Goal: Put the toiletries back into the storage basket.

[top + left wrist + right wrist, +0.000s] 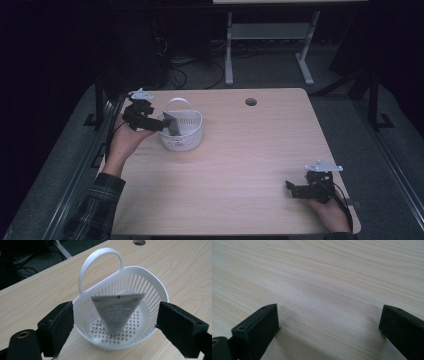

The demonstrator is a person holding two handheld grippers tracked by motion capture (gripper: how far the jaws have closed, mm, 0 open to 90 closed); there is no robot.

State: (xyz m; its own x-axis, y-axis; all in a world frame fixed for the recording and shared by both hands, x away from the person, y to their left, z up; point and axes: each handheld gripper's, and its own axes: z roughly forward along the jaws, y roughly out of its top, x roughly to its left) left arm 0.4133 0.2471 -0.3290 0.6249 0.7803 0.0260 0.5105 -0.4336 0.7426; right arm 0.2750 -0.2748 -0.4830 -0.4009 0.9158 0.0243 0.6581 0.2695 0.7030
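Left gripper [115,322] jaws spread apart, I see the grey triangular plate [117,312] standing free inside the white basket [155,287]; right gripper [329,322] gapes empty.

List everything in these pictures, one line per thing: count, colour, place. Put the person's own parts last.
basket: one, white slotted plastic with a loop handle, left part of the table near its far edge.
triangular packet: one, grey with small print, point down inside the basket, leaning on its wall, blurred.
table: one, light wood grain, with a round hole near the far edge.
frame legs: white metal, on the floor beyond the table.
cables: several, dark, on the floor behind the table.
left tongs: one pair, black, jaws wide apart on either side of the basket, touching nothing.
right tongs: one pair, black, jaws apart over bare wood at the near right corner.
plaid sleeve: one, dark, on the left forearm.
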